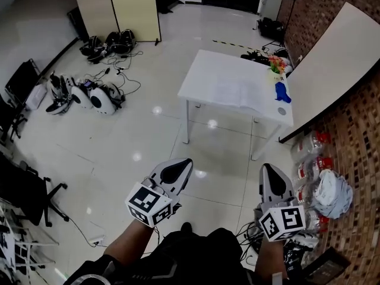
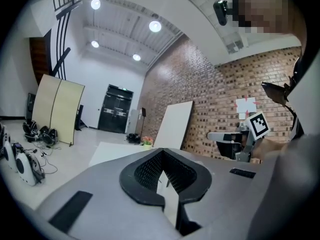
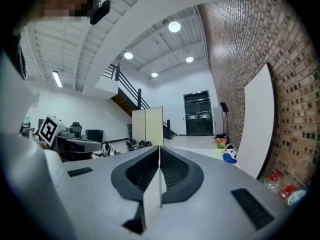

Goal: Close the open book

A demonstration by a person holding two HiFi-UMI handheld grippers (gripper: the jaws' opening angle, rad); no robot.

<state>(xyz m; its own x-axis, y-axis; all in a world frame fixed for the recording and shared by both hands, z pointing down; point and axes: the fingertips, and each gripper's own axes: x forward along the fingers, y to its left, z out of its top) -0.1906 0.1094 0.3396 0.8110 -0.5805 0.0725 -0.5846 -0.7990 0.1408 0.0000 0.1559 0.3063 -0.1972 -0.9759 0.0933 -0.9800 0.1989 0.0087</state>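
The open book (image 1: 238,91) lies flat with pale pages on a white table (image 1: 202,76) well ahead of me across the floor. Both grippers are held level at waist height, far short of the table. My left gripper (image 1: 189,161) is shut with nothing in it; in its own view the tips (image 2: 161,152) meet and the table (image 2: 112,151) shows beyond. My right gripper (image 1: 265,167) is also shut and empty, its jaws (image 3: 159,148) pressed together. The book cannot be made out in either gripper view.
A blue object (image 1: 282,92) and flowers (image 1: 276,64) stand at the table's right end. A large white board (image 1: 332,64) leans on the brick wall. Bottles (image 1: 312,159) and a cloth (image 1: 332,192) lie at the right. Gear (image 1: 89,97) and chairs (image 1: 24,189) are at the left.
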